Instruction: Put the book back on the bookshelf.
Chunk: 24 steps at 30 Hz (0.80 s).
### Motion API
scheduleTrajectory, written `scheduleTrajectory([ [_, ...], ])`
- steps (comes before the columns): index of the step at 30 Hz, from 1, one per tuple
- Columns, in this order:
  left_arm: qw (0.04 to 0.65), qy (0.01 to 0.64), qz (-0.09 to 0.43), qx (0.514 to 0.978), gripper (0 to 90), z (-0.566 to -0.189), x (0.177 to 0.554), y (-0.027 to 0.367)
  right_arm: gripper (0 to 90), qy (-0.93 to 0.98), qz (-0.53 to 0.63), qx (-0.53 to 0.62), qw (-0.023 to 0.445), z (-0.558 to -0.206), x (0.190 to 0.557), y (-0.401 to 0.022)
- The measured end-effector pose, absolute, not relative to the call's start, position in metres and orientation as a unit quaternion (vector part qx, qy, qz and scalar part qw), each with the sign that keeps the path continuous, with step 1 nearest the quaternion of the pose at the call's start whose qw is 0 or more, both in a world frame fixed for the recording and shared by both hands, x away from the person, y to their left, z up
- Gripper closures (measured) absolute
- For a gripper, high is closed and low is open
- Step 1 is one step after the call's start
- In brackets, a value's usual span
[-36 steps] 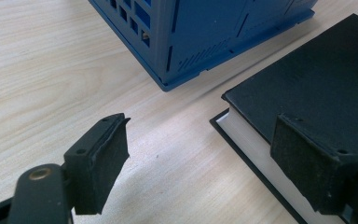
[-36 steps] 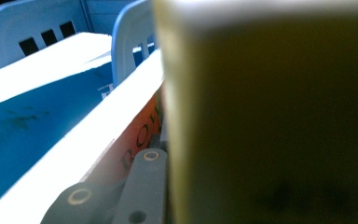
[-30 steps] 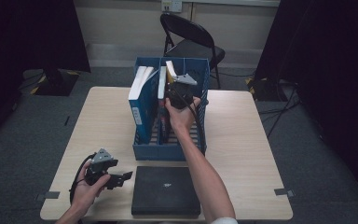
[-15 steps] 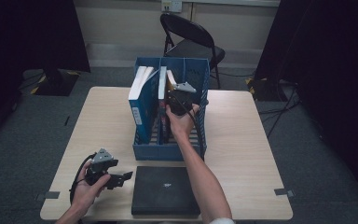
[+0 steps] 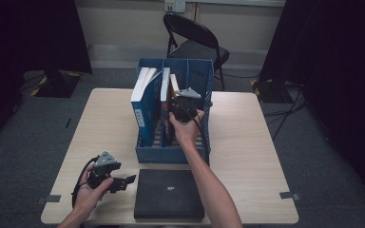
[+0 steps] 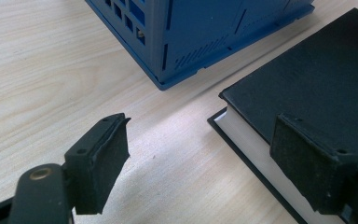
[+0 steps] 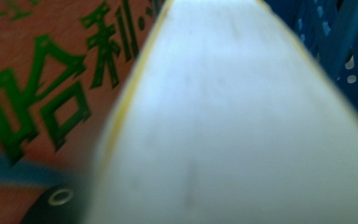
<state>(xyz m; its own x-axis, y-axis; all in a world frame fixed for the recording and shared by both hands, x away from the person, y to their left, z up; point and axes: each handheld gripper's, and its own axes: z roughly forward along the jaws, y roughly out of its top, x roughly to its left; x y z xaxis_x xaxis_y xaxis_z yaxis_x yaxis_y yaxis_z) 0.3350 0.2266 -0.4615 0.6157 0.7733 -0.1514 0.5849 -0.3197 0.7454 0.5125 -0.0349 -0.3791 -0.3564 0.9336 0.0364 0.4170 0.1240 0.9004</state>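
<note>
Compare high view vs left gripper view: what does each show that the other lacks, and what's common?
High view alone: the books standing in the blue file rack, the right hand-held gripper down in the rack at a book, the folding chair behind the table, both forearms.

Left gripper view alone: the left hand-held gripper seen along its own open pads, nothing between them, and the white page edge of the black book.

Shared: the rack's near corner, the black book lying flat, the wooden tabletop.

free: table point(image 5: 247, 137) right of blue rack point(image 5: 190, 153) | blocked: black book point(image 5: 168, 194) just before rack front
</note>
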Motion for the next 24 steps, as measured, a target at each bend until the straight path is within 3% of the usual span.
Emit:
scheduleTrajectory([
  [16, 0.397, 0.422, 0.119, 0.806, 19.1, -0.462, 0.335, 0.227, 57.8, 0.709, 0.46, 0.464, 0.266, -0.379, 0.492, -0.047],
  [24, 0.397, 0.42, 0.119, 0.807, 19.2, -0.462, 0.335, 0.226, 58.4, 0.729, 0.459, 0.442, 0.249, -0.381, 0.482, -0.052],
])
